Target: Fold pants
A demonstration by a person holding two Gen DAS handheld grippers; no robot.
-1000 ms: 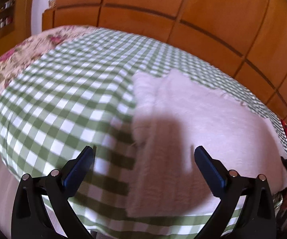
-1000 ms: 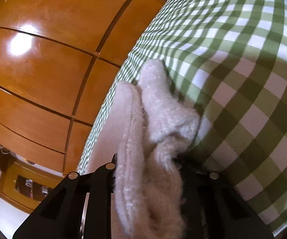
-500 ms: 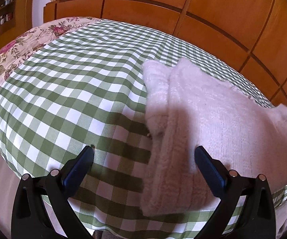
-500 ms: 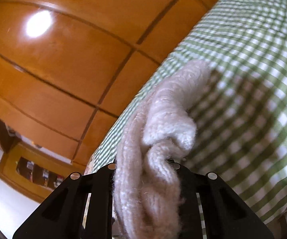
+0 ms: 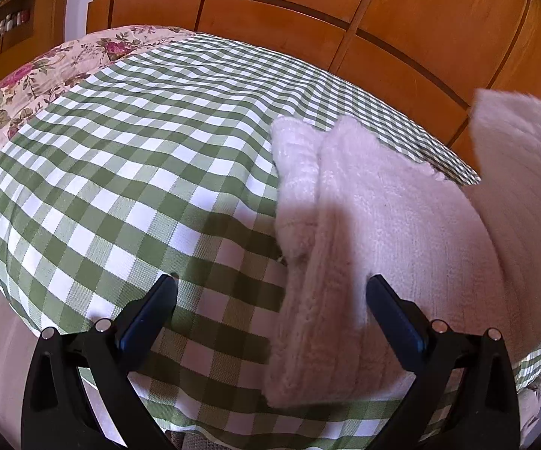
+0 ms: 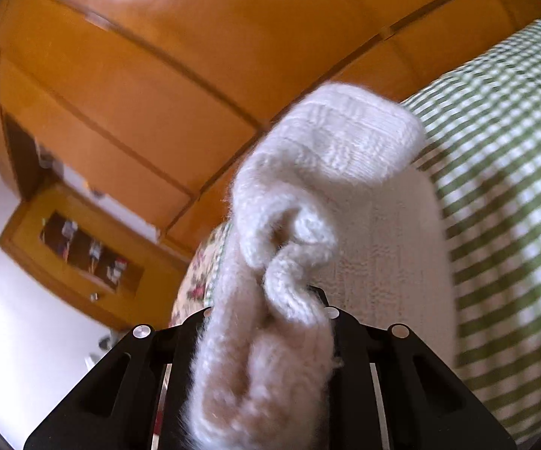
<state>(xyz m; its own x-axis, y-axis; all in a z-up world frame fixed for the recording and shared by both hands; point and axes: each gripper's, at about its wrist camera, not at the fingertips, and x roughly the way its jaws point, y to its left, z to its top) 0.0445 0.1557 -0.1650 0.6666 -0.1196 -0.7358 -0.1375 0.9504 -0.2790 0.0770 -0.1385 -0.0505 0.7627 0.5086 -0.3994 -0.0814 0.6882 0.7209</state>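
Observation:
Pale pink knitted pants [image 5: 382,225] lie on the green checked bedspread [image 5: 139,157], their near end by the bed's front edge. My left gripper [image 5: 270,300] hovers open above that end, blue pads [image 5: 150,311] wide apart, gripping nothing. At the right of the left wrist view a lifted flap of the pants [image 5: 521,157] hangs in the air. In the right wrist view my right gripper [image 6: 266,318] is shut on a bunched end of the pants [image 6: 307,195], held up above the bed; its fingertips are hidden by the fabric.
Orange wooden wardrobe doors [image 5: 345,18] stand behind the bed. A floral quilt [image 5: 38,75] covers the bed's far left part. A wooden wall shelf with small items [image 6: 90,255] shows in the right wrist view. The bed's front edge drops off below my left gripper.
My right gripper has risen and rolled with the pants' end, lifting it off the bed. In the left wrist view that flap has come up at the right; the left gripper stays open.

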